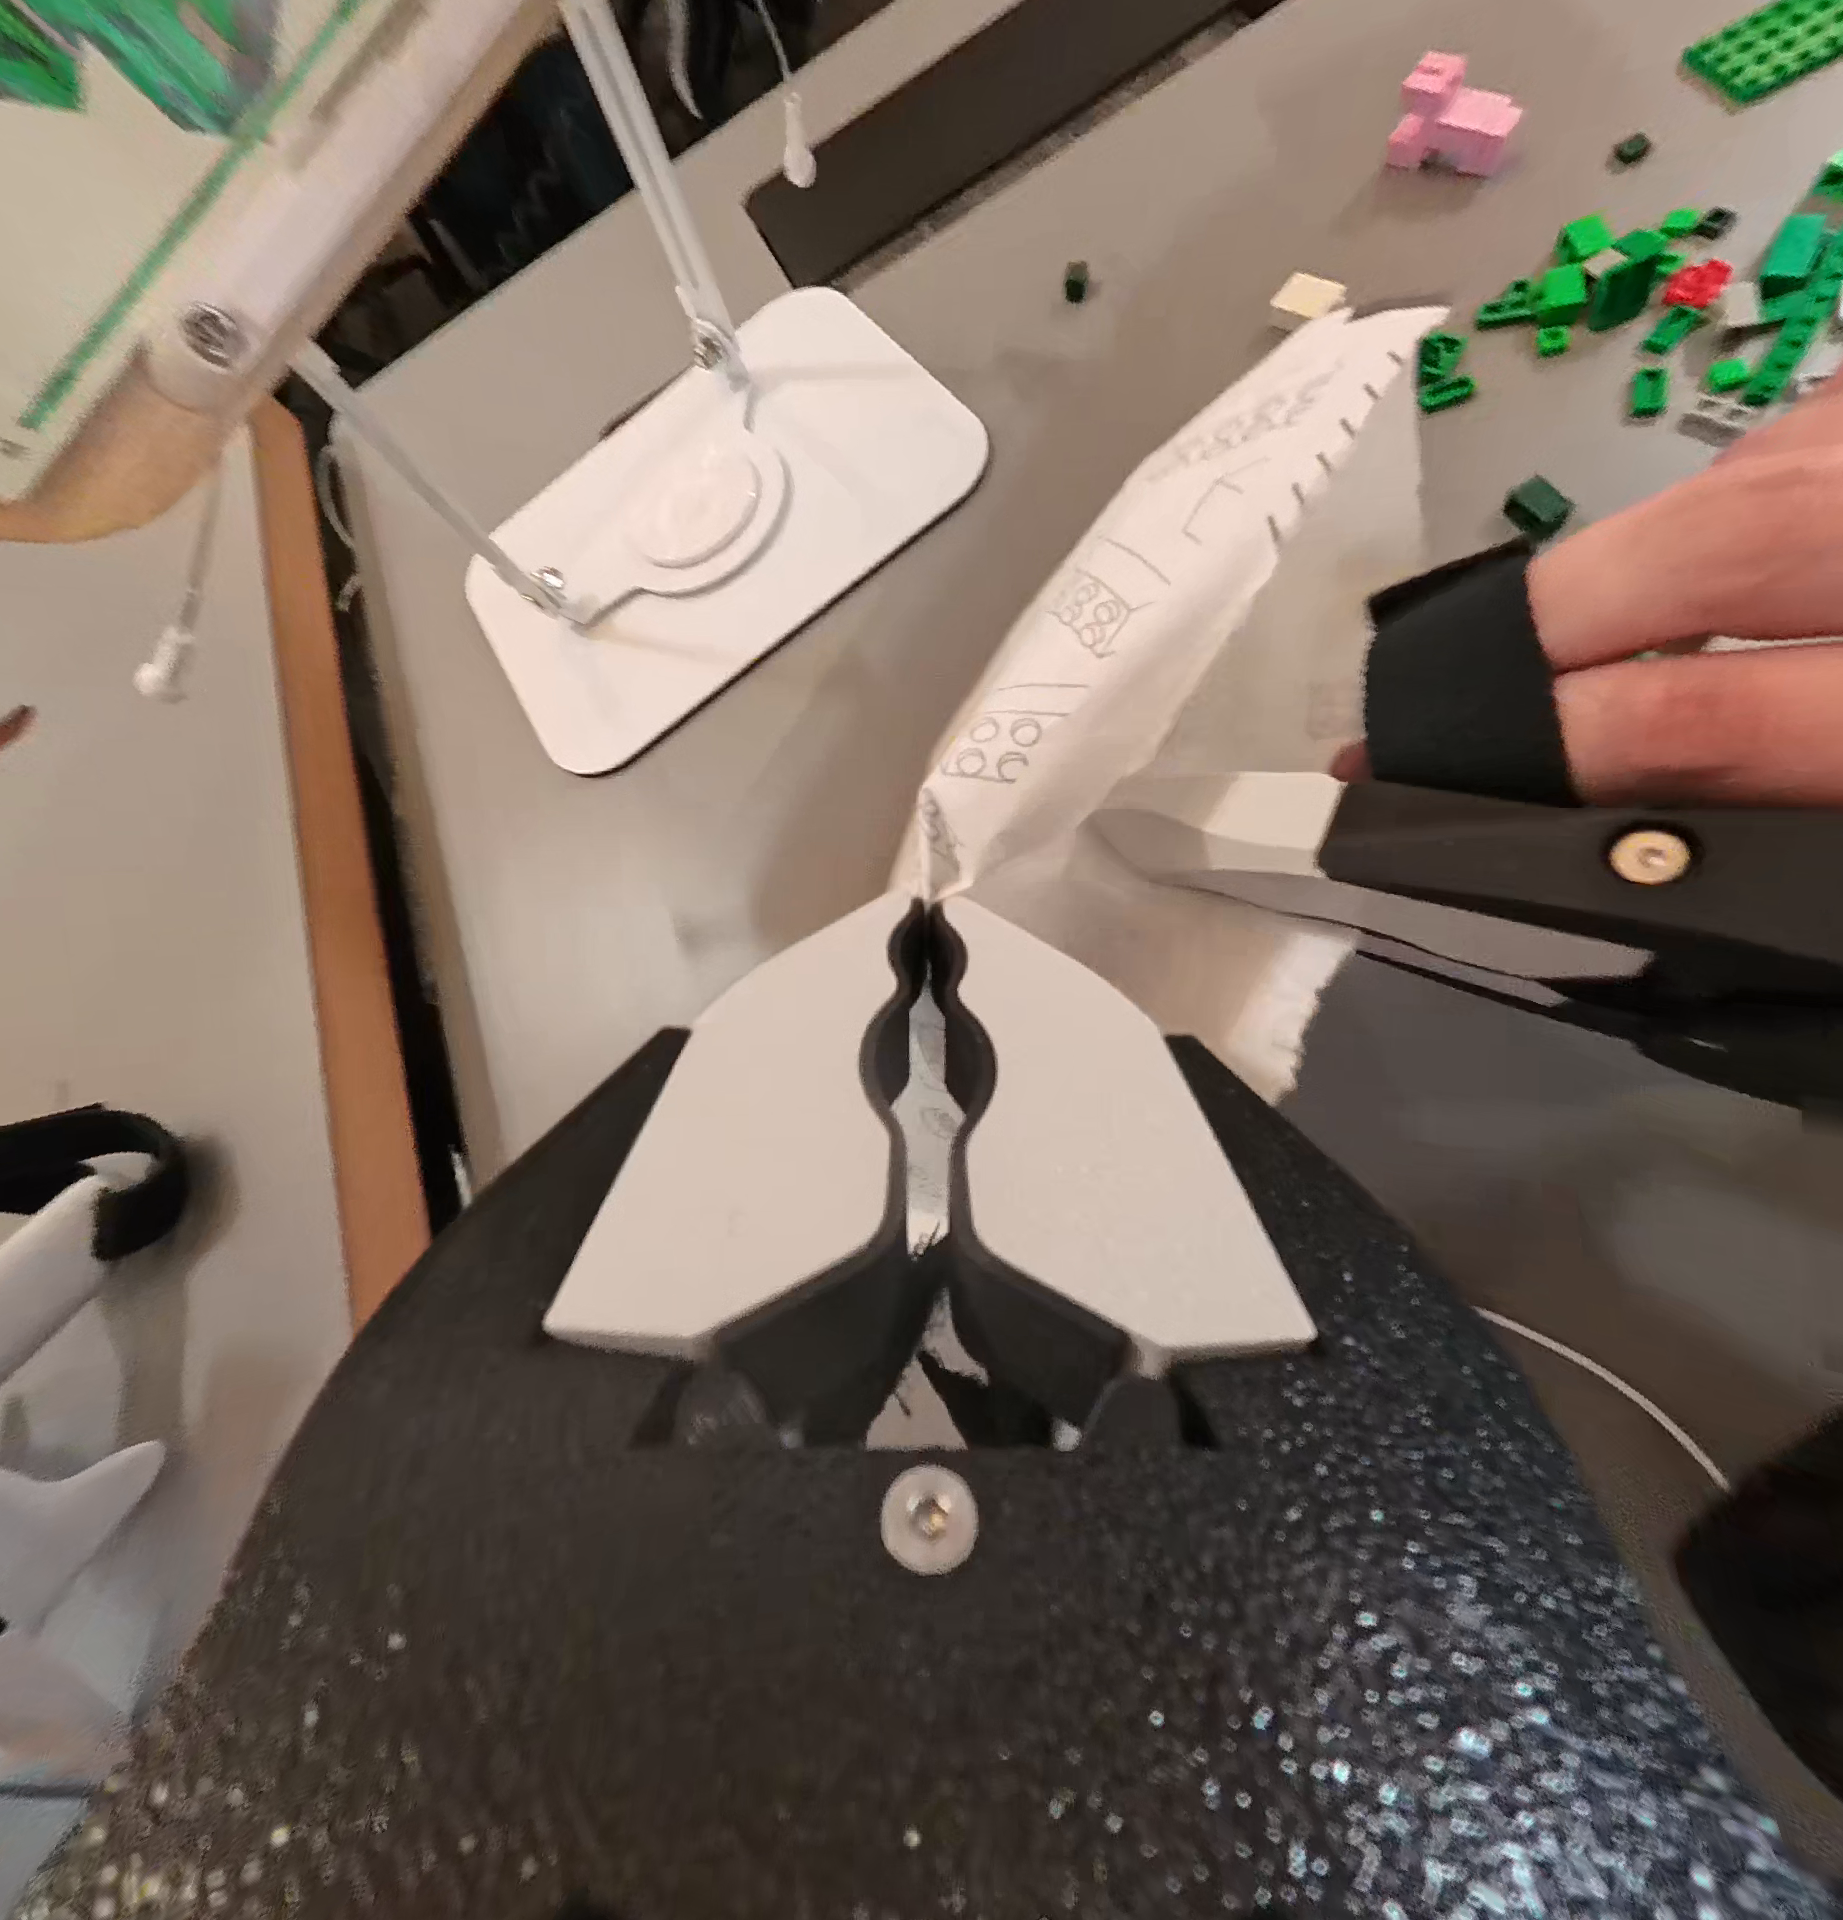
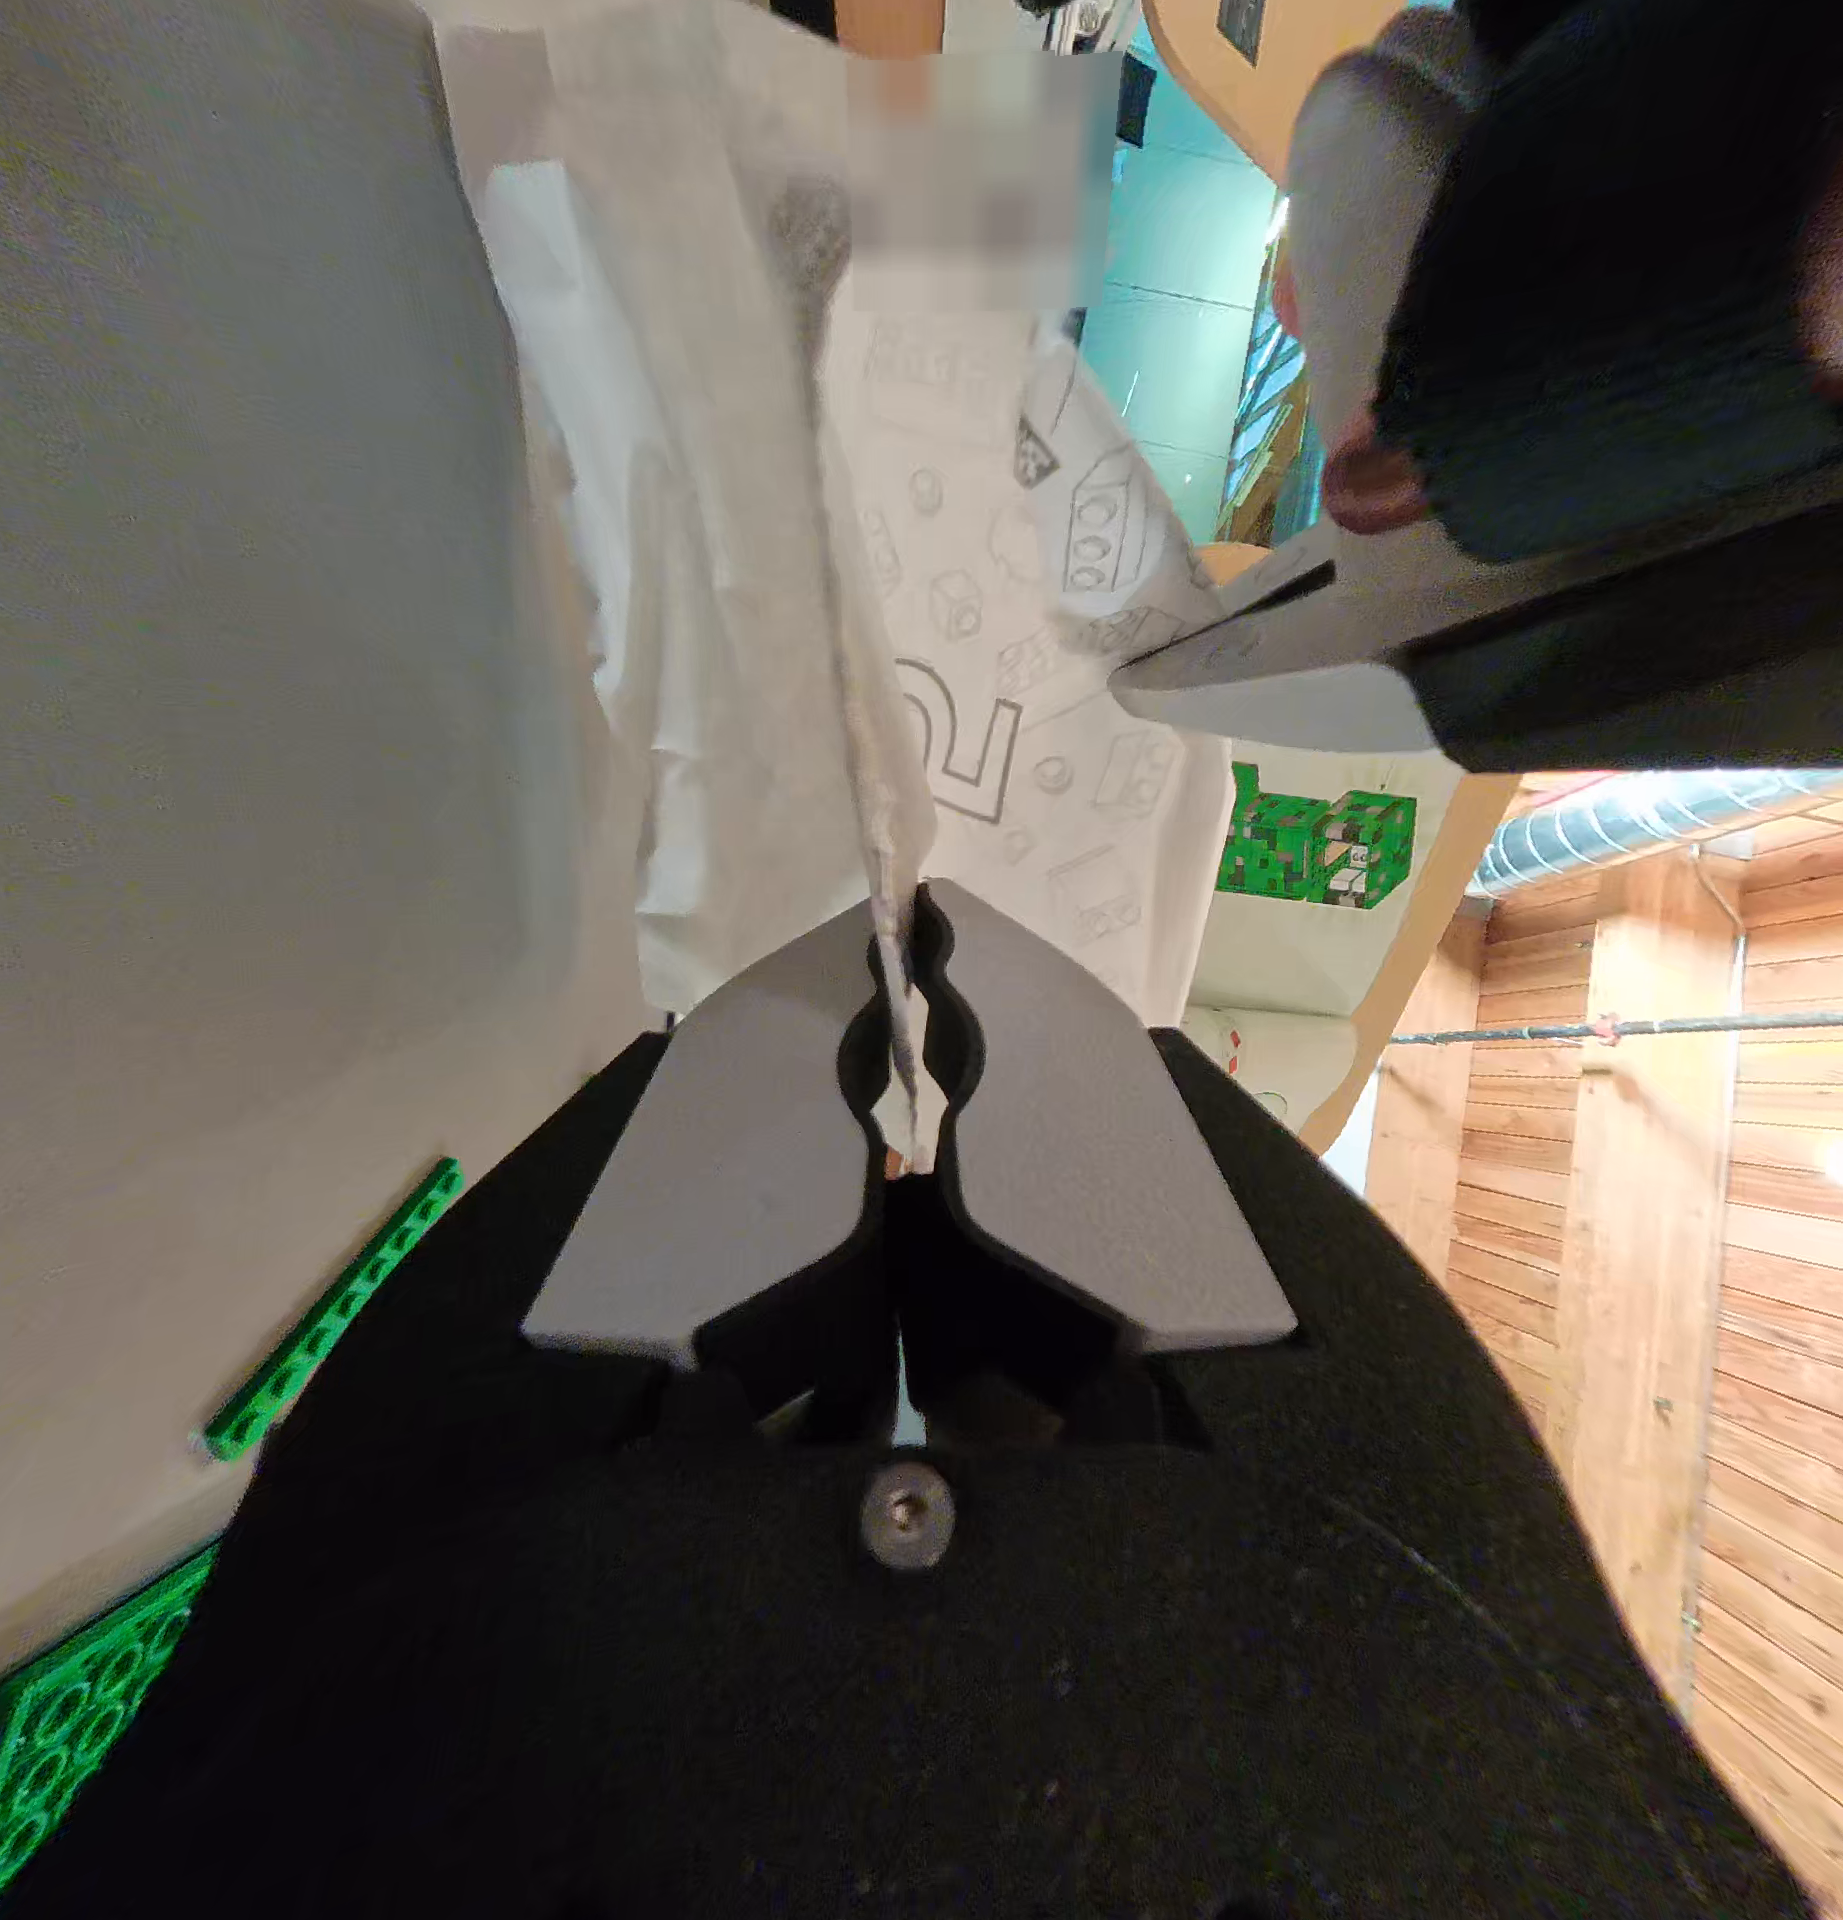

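Left tool: the left tool (image 1: 927,914) has its grey jaws closed on a pinched fold of a white paper bag printed with grey outline drawings (image 1: 1156,623); a strip of the paper runs back through the slot between the jaws.
Right tool: the right tool (image 2: 912,904) is likewise clamped tight on a gathered edge of the same bag (image 2: 709,520).
Bag position: held between both tools, off the grey counter (image 1: 1104,208); in the left wrist view its long axis runs from the tips up and to the right.
Scissors: a pair of black-handled steel scissors (image 1: 1499,894) comes in from the right, blades slightly parted and pointing left at the bag, just beyond the left tool's tips; they look nearer the left tool than the right.
Hand: a hand in a black fingerless glove (image 1: 1706,644) holds the scissors.
Markings: brick outlines and one large figure on the bag; no brand is readable.
Surroundings: a flat white stand base (image 1: 730,520), a loose pile of green bricks (image 1: 1665,281), a pink brick figure (image 1: 1452,120), and a long green studded strip (image 2: 335,1309).
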The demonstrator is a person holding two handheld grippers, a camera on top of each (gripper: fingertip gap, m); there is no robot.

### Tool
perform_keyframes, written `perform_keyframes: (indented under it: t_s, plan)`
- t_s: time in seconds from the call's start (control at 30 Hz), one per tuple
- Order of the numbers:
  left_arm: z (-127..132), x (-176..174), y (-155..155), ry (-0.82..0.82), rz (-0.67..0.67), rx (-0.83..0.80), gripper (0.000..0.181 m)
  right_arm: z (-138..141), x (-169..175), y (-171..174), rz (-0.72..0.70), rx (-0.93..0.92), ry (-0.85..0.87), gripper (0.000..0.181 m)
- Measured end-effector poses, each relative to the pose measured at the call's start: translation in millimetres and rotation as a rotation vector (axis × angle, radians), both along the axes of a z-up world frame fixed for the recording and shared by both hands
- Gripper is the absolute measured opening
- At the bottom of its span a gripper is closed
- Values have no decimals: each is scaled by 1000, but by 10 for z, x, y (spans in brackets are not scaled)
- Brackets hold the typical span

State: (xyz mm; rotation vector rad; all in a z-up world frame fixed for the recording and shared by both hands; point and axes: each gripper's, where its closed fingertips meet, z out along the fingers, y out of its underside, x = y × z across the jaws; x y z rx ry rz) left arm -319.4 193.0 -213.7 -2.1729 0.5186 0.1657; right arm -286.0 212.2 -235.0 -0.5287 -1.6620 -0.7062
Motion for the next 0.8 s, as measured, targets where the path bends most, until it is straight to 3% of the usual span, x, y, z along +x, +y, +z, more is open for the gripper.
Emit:
perform_keyframes:
  t_s: [0.23,0.47,0.67,0.8]
  plan:
    - [200,-265,121,58,112,145,0,-245,50,-83,18,-124,-115,0]
    - [131,-230,110,-41,52,131,3,-210,93,-9,-29,-207,-106,0]
    - [94,-89,-20,42,-30,102,62,-137,80,46,-65,-263,-86,1]
    - [30,89,-145,75,-113,51,66,-100,73,64,-97,-290,-71,0]
